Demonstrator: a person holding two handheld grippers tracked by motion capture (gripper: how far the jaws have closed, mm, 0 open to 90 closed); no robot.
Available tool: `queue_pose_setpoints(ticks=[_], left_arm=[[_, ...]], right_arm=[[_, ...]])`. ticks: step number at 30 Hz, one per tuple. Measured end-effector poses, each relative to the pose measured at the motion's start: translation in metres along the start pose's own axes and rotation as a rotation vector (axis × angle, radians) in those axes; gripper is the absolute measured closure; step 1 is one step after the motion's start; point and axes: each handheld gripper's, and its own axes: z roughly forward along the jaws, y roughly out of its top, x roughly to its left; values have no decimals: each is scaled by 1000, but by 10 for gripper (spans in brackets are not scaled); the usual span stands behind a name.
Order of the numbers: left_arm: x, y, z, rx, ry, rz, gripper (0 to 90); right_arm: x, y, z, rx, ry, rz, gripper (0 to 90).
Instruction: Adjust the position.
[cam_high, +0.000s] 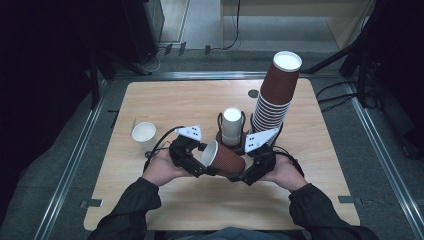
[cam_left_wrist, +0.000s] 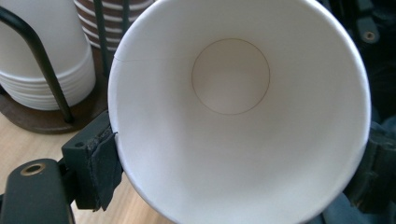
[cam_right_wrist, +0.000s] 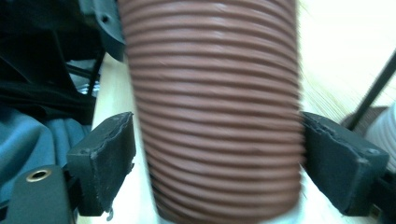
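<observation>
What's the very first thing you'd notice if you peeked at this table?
Probably the brown ribbed cup held sideways between the left gripper and the right gripper, near the table's front middle; its white inside faces the left gripper's camera. Next, the tall leaning stack of brown cups at the back right. A single white cup stands alone on the left.
</observation>
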Motion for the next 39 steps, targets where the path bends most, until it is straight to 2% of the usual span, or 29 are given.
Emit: queue_pose_setpoints(ticks=[2, 9, 14, 17, 19, 25, 32, 37, 39], left_arm=[[0, 0, -1, 14, 12, 9, 100], [1, 0, -6, 50, 54, 30, 100], [0, 0, -9, 99, 81, 50, 100], [2, -1, -8, 135, 97, 49, 100], [3, -1, -6, 156, 90, 44, 100], [6, 3, 0, 193, 114, 48, 99], [9, 2, 12, 276, 145, 51, 99], [5, 5, 20, 315, 167, 86, 99], [2, 7, 22, 323, 161, 104, 99]], right_arm=[[-1, -1, -2, 7, 1, 2, 139], [0, -4, -12, 34, -42, 1, 139], [1, -8, -12, 57, -64, -1, 139], [1, -8, -12, 62, -68, -5, 139], [1, -8, -12, 65, -73, -4, 139], [0, -11, -8, 86, -74, 5, 140], [1, -13, 2, 124, -62, -18, 140], [1, -15, 10, 140, -58, -14, 140], [0, -16, 15, 148, -51, -22, 140]])
